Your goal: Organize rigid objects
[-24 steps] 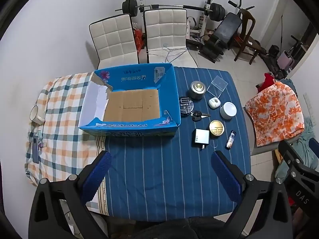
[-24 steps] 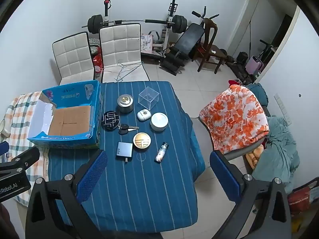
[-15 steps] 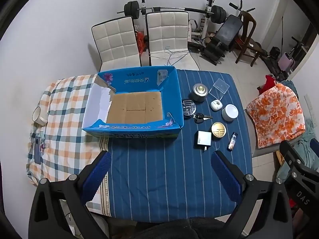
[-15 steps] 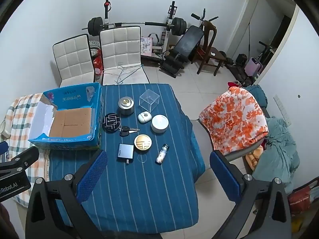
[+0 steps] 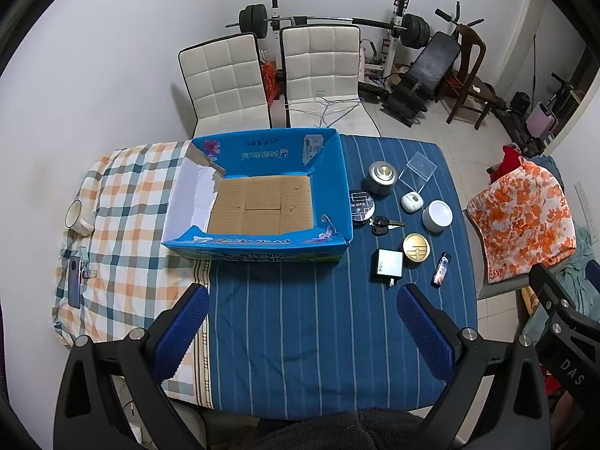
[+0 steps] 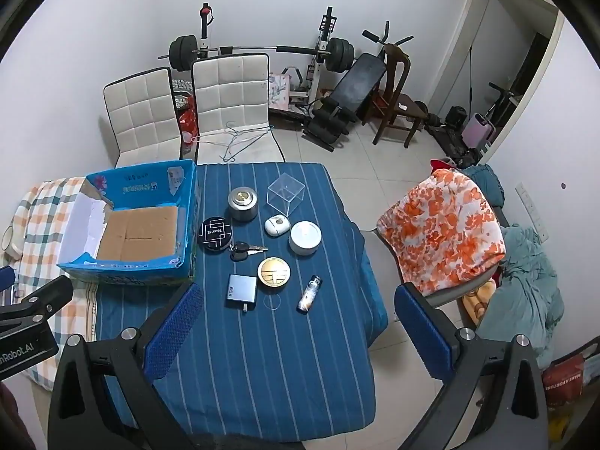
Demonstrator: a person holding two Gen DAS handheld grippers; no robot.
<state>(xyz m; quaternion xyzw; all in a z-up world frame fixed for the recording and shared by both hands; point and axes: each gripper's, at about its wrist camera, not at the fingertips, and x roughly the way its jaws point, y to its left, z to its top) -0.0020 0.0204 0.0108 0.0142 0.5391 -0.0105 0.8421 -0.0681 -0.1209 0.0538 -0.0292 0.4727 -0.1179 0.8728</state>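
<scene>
We read the following markings. The grey charger (image 6: 242, 291) carries "65w" on its upper face. The black round tin (image 6: 215, 233) carries white lettering reading "Black ME" beneath a line pattern. The other hand-held gripper seen at the left edge of the right wrist view (image 6: 22, 341) carries "nRobot.AI", cut off by the frame edge. The one seen at the right edge of the left wrist view (image 5: 566, 352) carries "DAS". A red bag (image 6: 566, 384) on the floor carries "MAKE A FORTUNE". The blue box (image 5: 262, 155) carries printed characters on its inner wall and outer front, too small for us to read.
</scene>
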